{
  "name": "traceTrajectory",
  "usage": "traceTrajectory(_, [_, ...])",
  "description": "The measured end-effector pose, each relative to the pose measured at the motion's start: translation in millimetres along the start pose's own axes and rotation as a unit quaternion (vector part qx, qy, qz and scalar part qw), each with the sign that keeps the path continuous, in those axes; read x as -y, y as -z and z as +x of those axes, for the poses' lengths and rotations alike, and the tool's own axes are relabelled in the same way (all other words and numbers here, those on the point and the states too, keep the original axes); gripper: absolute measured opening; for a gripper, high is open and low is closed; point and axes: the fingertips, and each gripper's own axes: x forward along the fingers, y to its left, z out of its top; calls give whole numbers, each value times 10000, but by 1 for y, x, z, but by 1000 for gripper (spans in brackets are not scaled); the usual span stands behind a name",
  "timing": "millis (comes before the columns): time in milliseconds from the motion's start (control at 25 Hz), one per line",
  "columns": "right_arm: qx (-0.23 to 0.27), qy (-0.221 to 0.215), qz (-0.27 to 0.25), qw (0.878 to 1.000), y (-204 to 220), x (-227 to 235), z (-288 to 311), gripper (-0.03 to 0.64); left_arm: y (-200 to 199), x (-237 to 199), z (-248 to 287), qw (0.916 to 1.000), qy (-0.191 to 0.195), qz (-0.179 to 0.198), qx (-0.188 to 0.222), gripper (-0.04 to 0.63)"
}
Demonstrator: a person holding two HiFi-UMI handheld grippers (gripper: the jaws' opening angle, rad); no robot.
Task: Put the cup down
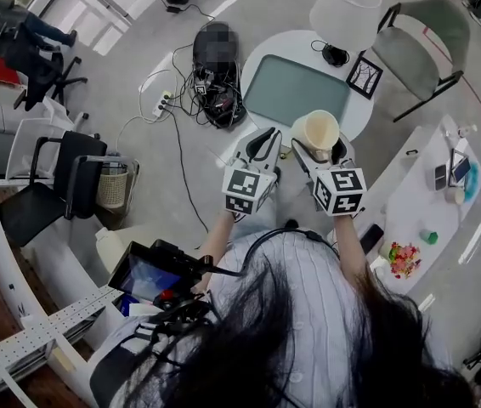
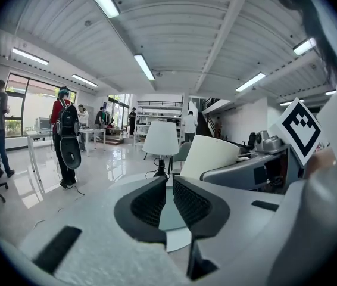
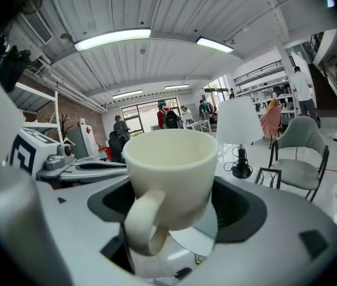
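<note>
Pale glossy floor [image 1: 257, 7] spreads under a round white table [image 1: 304, 42] that carries a grey-green mat [image 1: 296, 90], a white-shaded lamp [image 1: 345, 7] and a small black picture frame [image 1: 364, 76]. A grey chair [image 1: 432, 32] stands at the table's far right side. The person holds both grippers side by side over the table's near edge.

The right gripper [image 3: 177, 210] pinches a cream cup [image 3: 169, 174] by its body, with one dark finger [image 3: 243, 210] pressing on each side of the wall. The cup sits upright between them, mouth up and empty, its handle turned back toward the gripper's camera. Below the cup's base and past the fingertips the tabletop shows lower down, so the cup hangs clear of it. Lamp, frame and chair lie beyond the right fingertips, off to the right.

The left gripper [image 2: 169, 189] has its fingers [image 2: 147, 204] closed together, with only a thin slit between the pads. Nothing sits in that slit; the mat shows through it. Straight beyond the left fingertips stands the lamp. Just to the right of those fingers the cup's pale wall shows in the other gripper's hold.
</note>
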Motion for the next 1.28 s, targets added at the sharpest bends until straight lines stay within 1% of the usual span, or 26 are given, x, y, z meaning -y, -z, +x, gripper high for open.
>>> traceTrajectory(240, [-159, 109, 14, 9998, -1, 6, 33, 399, 2, -28, 17, 9999, 69, -113, -77, 49])
traceTrajectory(520, [-320, 209, -9, 9993, 1, 13, 72, 399, 3, -60, 37, 9997, 140, -157, -143, 49])
traceTrajectory(880, [-575, 327, 7, 9978, 11, 23, 118, 399, 7, -99, 58, 9991, 161, -323, -227, 49])
traceTrajectory(1280, [-1023, 404, -184, 9938, 35, 33, 163, 399, 16, -124, 82, 9980, 283, -358, -427, 49])
